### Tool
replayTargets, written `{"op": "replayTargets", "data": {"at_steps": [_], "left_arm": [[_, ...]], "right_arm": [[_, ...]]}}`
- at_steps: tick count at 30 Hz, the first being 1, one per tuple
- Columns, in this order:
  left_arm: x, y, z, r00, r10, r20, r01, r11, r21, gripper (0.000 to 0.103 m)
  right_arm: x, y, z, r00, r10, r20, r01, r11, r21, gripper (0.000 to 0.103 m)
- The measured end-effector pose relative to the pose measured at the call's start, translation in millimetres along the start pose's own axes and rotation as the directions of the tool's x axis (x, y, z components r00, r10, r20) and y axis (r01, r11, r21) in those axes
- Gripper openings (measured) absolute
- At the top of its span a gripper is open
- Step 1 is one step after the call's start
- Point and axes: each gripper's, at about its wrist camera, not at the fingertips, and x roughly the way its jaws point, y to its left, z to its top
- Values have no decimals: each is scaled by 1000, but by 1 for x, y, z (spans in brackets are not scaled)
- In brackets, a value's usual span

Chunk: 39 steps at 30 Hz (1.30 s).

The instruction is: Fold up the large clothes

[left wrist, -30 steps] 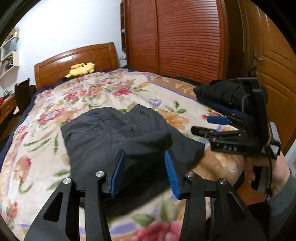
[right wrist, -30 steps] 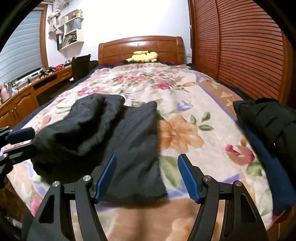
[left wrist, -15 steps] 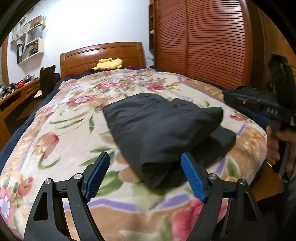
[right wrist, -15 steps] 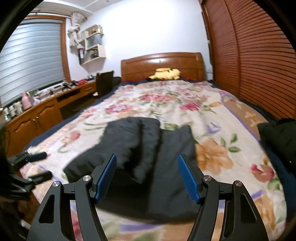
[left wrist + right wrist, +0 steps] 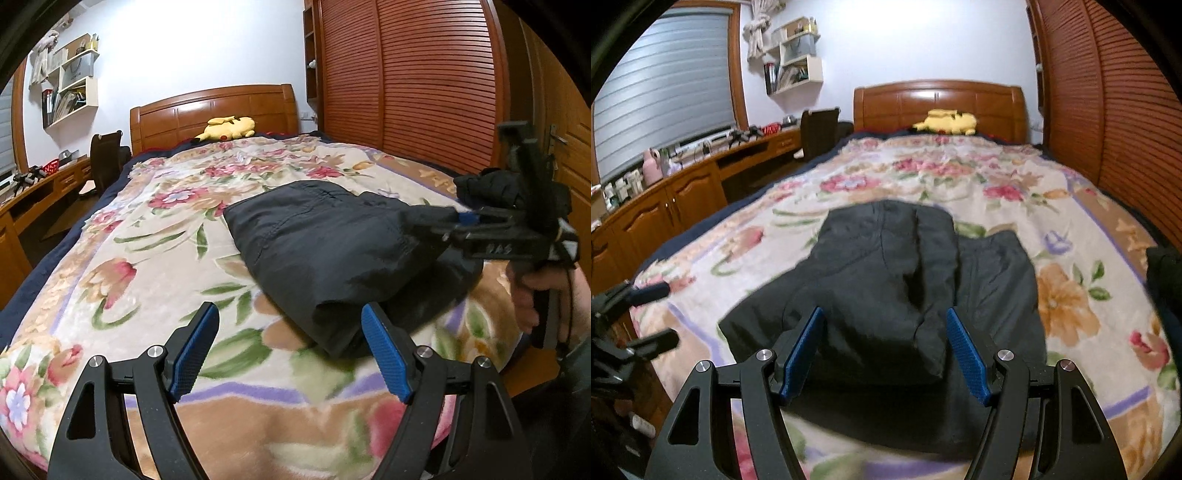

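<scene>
A dark grey garment [image 5: 332, 251] lies folded into a thick bundle on the floral bedspread [image 5: 155, 258], near the foot of the bed. My left gripper [image 5: 290, 350] is open just short of the bundle's near left corner, nothing between its pads. My right gripper [image 5: 886, 350] is open too, low over the garment [image 5: 886, 277], with fabric below the gap and the pads not pressing on it. In the left wrist view the right gripper [image 5: 454, 221] reaches in over the bundle's right side, held by a hand [image 5: 535, 295]. The left gripper's fingers [image 5: 652, 291] show at the left edge of the right wrist view.
A second pile of dark clothes [image 5: 491, 184] sits at the bed's right edge. A yellow plush toy [image 5: 229, 127] lies by the wooden headboard [image 5: 938, 99]. Slatted wardrobe doors [image 5: 406, 81] line the right side. A desk [image 5: 683, 184] and chair [image 5: 818, 129] stand left.
My left gripper let go of the garment's fold, opened wide and drew back toward the foot of the bed. My right gripper swung left from the bare bedspread to over the garment.
</scene>
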Motion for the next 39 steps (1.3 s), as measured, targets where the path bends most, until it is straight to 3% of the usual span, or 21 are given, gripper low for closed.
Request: {"op": "replayTargets", "data": {"at_steps": [5, 14, 15, 16, 17, 18, 20, 30, 36, 39], "left_arm": [[0, 1, 0, 1000, 0, -2, 0, 1000, -2, 80], [3, 5, -6, 1000, 1, -16, -1, 1000, -13, 80], [3, 5, -6, 1000, 2, -17, -2, 1000, -12, 80], [3, 5, -7, 1000, 2, -17, -2, 1000, -12, 80], [3, 5, -7, 1000, 2, -17, -2, 1000, -13, 80], [3, 6, -8, 1000, 1, -19, -2, 1000, -14, 80], [4, 5, -9, 1000, 0, -21, 0, 1000, -16, 80], [3, 0, -13, 999, -13, -33, 12, 1000, -6, 80], [3, -8, -11, 999, -26, -27, 26, 1000, 3, 80], [4, -11, -10, 999, -32, -24, 32, 999, 6, 80]], "right_arm": [[17, 2, -2, 999, 6, -47, -7, 1000, -21, 70], [19, 12, 0, 999, 12, -42, -13, 999, -36, 66], [18, 14, -1, 999, 12, -38, -14, 999, -38, 63], [17, 14, -1, 999, 15, -29, -17, 999, -43, 51], [15, 15, -2, 1000, 24, -19, -25, 999, -48, 29], [13, 17, -1, 999, 39, -8, -39, 998, -56, 18], [6, 17, -3, 998, 52, 33, -50, 996, -69, 8], [-49, 15, -4, 964, -17, 265, 33, 998, -56, 5], [-74, -10, -26, 956, -103, 275, 104, 995, 11, 5], [-77, -25, -34, 963, -159, 217, 154, 987, 38, 5]]}}
